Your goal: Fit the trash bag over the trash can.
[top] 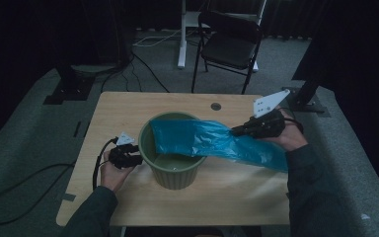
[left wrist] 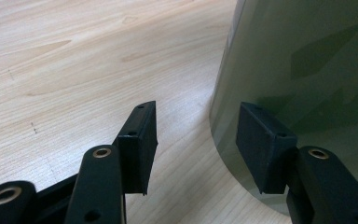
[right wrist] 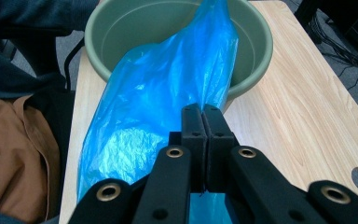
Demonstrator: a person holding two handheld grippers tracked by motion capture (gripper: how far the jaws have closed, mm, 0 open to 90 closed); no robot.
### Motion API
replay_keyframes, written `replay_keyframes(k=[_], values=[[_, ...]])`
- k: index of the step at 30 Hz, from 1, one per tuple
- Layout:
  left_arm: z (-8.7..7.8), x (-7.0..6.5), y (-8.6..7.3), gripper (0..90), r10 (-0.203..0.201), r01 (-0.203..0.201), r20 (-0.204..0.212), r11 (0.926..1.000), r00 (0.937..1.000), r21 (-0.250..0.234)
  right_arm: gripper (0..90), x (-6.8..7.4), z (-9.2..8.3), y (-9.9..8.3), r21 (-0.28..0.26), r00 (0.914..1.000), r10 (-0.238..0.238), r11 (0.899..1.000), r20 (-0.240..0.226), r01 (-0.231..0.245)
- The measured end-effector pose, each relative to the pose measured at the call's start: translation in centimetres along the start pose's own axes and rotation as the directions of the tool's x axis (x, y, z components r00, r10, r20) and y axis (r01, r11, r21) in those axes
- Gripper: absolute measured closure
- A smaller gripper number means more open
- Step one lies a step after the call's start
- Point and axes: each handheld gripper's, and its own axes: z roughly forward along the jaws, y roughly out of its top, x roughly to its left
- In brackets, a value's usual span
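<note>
A round, ribbed olive-green plastic bin (top: 172, 163) stands upright near the middle of the light wooden table (top: 128, 106), and a crinkled translucent blue plastic bag (top: 212, 140) lies draped over its rim at about the 2 o'clock side, one end hanging into the bin's mouth and the other stretching out toward 3 o'clock across the tabletop. In the right gripper view the bag (right wrist: 158, 107) runs from the bin's opening (right wrist: 135, 23) straight down toward the camera, passing under and to the left of the black jaws. The right gripper (top: 237, 130), held in the person's right hand at the bin's 3 o'clock, has its jaws pressed fully together; from above, its tips lie on the blue film, and in the right gripper view (right wrist: 205, 130) the pads meet flat with the bag right beneath them, though whether any film is pinched between them cannot be made out. The left gripper (top: 137, 157), held in the left hand at the bin's 9 o'clock, sits low beside the wall; in its own view (left wrist: 196, 142) the jaws stand apart with nothing held, the right pad lying close against the bin's curved green side (left wrist: 307, 60) and the left pad over bare wood.
</note>
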Motion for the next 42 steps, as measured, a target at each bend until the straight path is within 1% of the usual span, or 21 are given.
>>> replay_keyframes(k=[8,14,20,23,29,33,35,40,42], values=[[-0.1,-0.1,0.0,48.2,0.004,-0.004,0.002,1.0,1.0,-0.007,89.3,-0.3,1.0,0.8,-0.004,1.0,-0.001,1.0,-0.007,0.001],[-0.1,-0.1,0.1,48.2,0.008,-0.008,-0.001,0.9999,1.0,-0.008,89.3,-0.6,2.1,1.0,-0.006,0.9999,0.004,1.0,-0.017,-0.004],[-0.1,-0.1,0.1,48.2,0.01,-0.01,-0.001,0.9999,0.9999,-0.009,89.3,-0.7,3.8,0.9,0.025,0.9994,0.009,1.0,-0.034,-0.008],[-0.1,-0.1,0.1,48.2,0.01,-0.01,-0.001,0.9999,0.9999,-0.009,89.3,-0.8,4.3,0.8,0.029,0.9991,0.013,1.0,-0.042,-0.011],[-0.1,-0.1,0.1,48.2,0.011,-0.011,-0.001,0.9999,0.9999,-0.011,89.3,-1.0,4.9,1.5,0.025,0.9993,0.011,1.0,-0.037,-0.01],[-0.1,-0.1,0.1,48.2,0.012,-0.012,0.0,0.9999,0.9999,-0.011,89.2,-1.0,5.1,2.0,0.002,0.9995,0.008,1.0,-0.03,-0.008],[-0.1,-0.1,0.1,48.2,0.013,-0.013,0.0,0.9999,0.9999,-0.01,89.2,-1.1,5.5,1.9,0.007,0.9997,0.01,1.0,-0.021,-0.01],[-0.1,-0.1,0.1,48.2,0.011,-0.011,0.0,0.9999,0.9999,-0.009,89.2,-1.4,6.8,1.4,0.009,0.999,0.033,0.999,-0.03,-0.033],[-0.1,-0.1,0.1,48.2,0.01,-0.01,0.0,0.9999,0.9999,-0.009,89.2,-1.5,6.9,1.4,0.011,0.9989,0.034,0.999,-0.031,-0.034]])
